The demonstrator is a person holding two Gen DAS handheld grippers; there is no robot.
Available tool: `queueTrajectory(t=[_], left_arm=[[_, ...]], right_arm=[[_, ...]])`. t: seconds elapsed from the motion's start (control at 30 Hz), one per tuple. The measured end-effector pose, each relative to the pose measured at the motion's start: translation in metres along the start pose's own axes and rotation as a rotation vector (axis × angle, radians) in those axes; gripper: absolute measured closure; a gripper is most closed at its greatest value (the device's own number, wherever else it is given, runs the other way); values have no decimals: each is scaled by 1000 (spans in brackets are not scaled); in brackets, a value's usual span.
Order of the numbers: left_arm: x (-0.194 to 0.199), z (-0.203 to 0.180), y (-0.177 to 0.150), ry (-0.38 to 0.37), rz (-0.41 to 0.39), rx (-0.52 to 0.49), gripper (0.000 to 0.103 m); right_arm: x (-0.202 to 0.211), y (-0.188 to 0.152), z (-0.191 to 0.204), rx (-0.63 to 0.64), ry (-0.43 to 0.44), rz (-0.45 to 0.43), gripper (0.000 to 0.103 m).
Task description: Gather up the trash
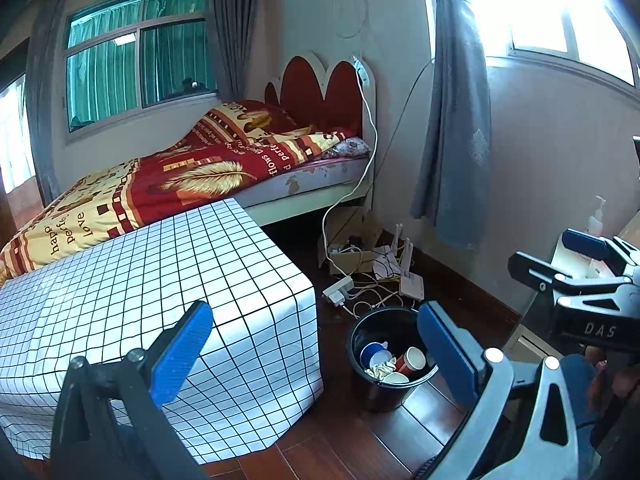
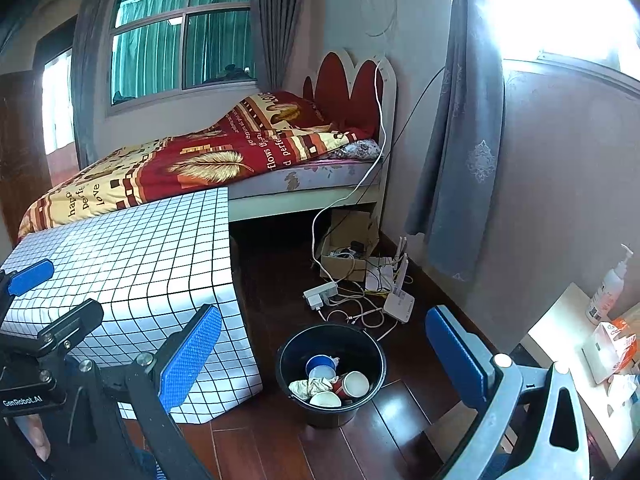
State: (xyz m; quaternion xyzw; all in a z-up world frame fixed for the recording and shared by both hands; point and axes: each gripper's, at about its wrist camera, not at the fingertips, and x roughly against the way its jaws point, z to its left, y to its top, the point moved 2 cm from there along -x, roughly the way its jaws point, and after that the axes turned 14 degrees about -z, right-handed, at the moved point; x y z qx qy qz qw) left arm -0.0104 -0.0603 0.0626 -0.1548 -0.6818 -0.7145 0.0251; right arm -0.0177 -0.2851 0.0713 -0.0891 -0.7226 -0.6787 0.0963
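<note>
Trash bucket [image 2: 331,376] stands upright (mouth up, cups inside); both hand-held grippers [image 1: 316,356] [image 2: 324,360] spread, empty.

Blown-out daylight glares from the right window [image 2: 560,8]; fisheye edges bend.

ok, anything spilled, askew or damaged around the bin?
No spill: the black plastic bin stands upright on the wooden floor, with paper cups and crumpled tissue inside. Odd bits: a tangle of white cables with a power strip loose behind it, and the bed's side panel looks chipped.
</note>
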Motion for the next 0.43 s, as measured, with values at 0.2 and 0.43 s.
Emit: queueTrajectory(t=[0.2, 0.43], left_arm=[[1, -1, -1, -19, -7, -4, 0], [0, -3, 0, -36, -10, -7, 0]], right_arm=[[0, 0, 0, 1, -2, 1, 0], [-1, 0, -1, 2, -4, 7, 0]])
